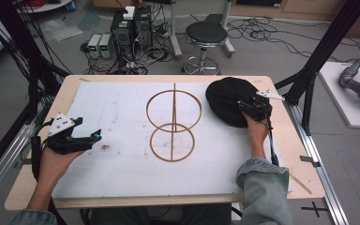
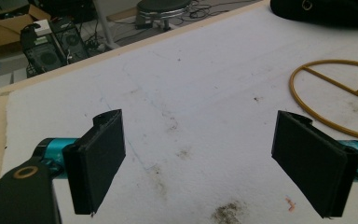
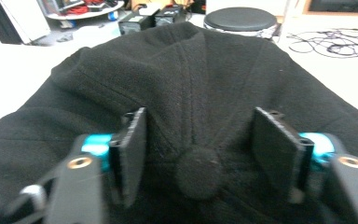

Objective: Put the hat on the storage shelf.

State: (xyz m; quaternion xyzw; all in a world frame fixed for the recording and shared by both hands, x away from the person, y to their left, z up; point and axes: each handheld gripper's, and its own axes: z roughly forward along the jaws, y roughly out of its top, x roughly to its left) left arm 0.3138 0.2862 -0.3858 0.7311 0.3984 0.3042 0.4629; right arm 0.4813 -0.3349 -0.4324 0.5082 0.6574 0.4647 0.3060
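A black fleece cap (image 1: 229, 99) lies at the far right of the white mat (image 1: 122, 108). My right gripper (image 1: 246, 107) is down on the cap's near side, open. In the right gripper view its jaws straddle the cap's top button (image 3: 199, 172), and the cap (image 3: 191, 79) spreads out beyond them. A wooden stand of two rings on a central rod (image 1: 173, 123) lies flat at the mat's middle. My left gripper (image 1: 96, 137) hovers open over the mat's left side with nothing between its fingers (image 2: 98, 158); part of a ring (image 2: 326, 98) shows to its right.
The mat (image 2: 205, 93) carries dirt stains. The wooden table edge (image 1: 304, 154) runs to the right of the cap. Beyond the table's far edge stand a black stool (image 1: 205, 35), computer boxes (image 1: 131, 28) and loose cables on the floor.
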